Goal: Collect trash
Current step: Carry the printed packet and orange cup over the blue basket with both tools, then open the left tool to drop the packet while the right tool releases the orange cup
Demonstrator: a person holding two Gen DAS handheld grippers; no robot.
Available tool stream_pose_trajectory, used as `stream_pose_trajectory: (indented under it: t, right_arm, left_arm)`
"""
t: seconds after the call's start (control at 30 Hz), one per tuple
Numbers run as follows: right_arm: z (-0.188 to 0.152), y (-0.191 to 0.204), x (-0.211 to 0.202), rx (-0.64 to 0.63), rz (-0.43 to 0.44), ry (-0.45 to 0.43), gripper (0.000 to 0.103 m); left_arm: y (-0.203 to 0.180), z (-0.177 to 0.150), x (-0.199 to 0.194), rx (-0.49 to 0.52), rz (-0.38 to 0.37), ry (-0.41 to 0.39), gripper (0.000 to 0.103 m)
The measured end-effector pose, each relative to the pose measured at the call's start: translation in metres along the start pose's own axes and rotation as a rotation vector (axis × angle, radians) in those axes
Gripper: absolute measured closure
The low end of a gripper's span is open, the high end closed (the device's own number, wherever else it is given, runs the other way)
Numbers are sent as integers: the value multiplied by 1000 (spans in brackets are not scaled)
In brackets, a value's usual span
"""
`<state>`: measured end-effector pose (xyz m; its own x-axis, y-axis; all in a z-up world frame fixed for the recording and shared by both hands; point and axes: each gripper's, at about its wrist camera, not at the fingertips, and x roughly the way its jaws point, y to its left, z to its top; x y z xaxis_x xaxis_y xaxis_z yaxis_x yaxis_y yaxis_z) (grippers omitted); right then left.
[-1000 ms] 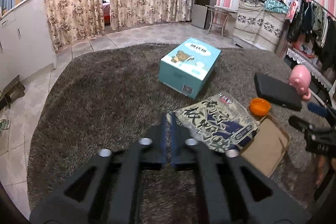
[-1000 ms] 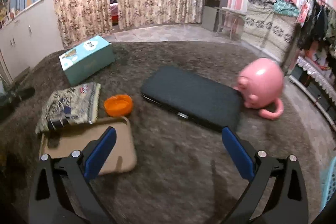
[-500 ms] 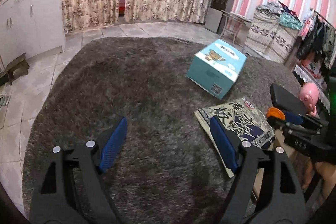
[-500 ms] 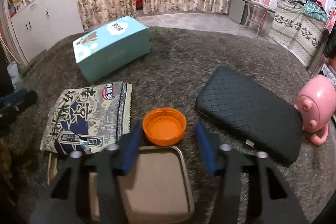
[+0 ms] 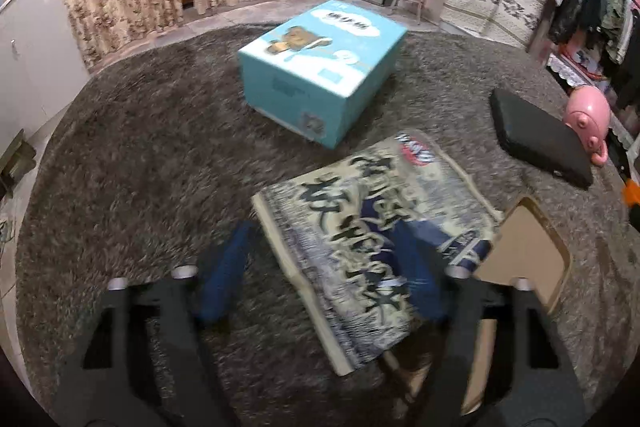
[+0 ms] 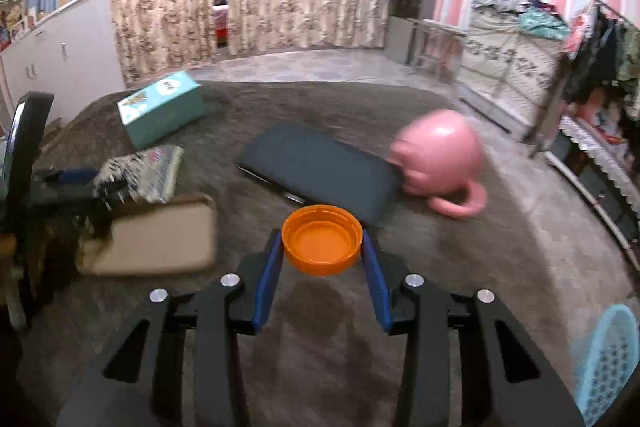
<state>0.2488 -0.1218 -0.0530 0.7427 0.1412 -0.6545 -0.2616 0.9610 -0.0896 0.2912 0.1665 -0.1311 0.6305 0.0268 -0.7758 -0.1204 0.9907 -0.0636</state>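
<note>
My grey shag rug (image 5: 132, 155) fills the lower two thirds of both views and carries everything else. In the left wrist view, a teal box (image 5: 320, 67) sits at upper centre, and a printed snack bag (image 5: 372, 227) lies at centre, its lower right part overlapping a flat brown cardboard piece (image 5: 528, 247). A black padded case (image 5: 540, 143) lies at the right of that frame, with a pink pig-shaped mug (image 5: 588, 119) just beyond it at the right edge. In the right wrist view, a light blue basket (image 6: 608, 359) shows at the lower right corner. My left gripper (image 5: 320, 283) is spread wide at the bottom of its frame: one blue finger is over the bare rug left of the bag, the other over the bag's lower right part, and motion blur hides whether either touches. My right gripper (image 6: 322, 259) is clamped on an orange bottle cap (image 6: 322, 239), which sits open side up between the blue pads at centre of its frame, raised above the rug.
</note>
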Motion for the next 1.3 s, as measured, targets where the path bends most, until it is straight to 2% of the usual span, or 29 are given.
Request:
stream_pose_trajectory:
  t: [0.07, 0.1, 0.17, 0.27, 0.33, 0.43, 0.57, 0.73, 0.97, 1.2, 1.3]
  right_arm:
    - [-7, -27, -22, 16, -44, -10, 63]
    - [-12, -38, -30, 27, -61, -13, 63]
    - [-23, -62, -50, 62, -102, -24, 63]
    - [-42, -100, -74, 132, -154, -41, 63]
    - [-53, -125, -84, 195, -167, -54, 63]
    - [-68, -161, -94, 266, -206, -72, 63]
    - [-78, -201, -106, 325, -259, -110, 63]
    - [-96, -245, -115, 376, -345, -96, 63]
    - [-121, -302, -126, 412, -503, -45, 63]
    - [-144, -340, -134, 512, -542, -29, 63]
    - [-152, -353, -140, 541, -561, -29, 63]
  left_arm:
    - [-6, -1, -3, 8, 11, -2, 61]
    - [-8, -2, -5, 13, 18, -5, 64]
    - [-14, -3, -10, 25, 38, -20, 85]
    - [-16, 0, -25, -18, 3, -61, 91]
    - [-25, 2, -37, -7, 14, -93, 92]
    - [-54, 6, -69, 37, 16, -184, 92]
    - [-107, 12, -107, 108, -17, -267, 92]
    - [-186, 14, -134, 185, -82, -336, 92]
    - [-308, -6, -134, 275, -234, -321, 92]
    - [-405, -44, -139, 404, -371, -308, 92]
    - [-434, -60, -139, 460, -394, -309, 92]
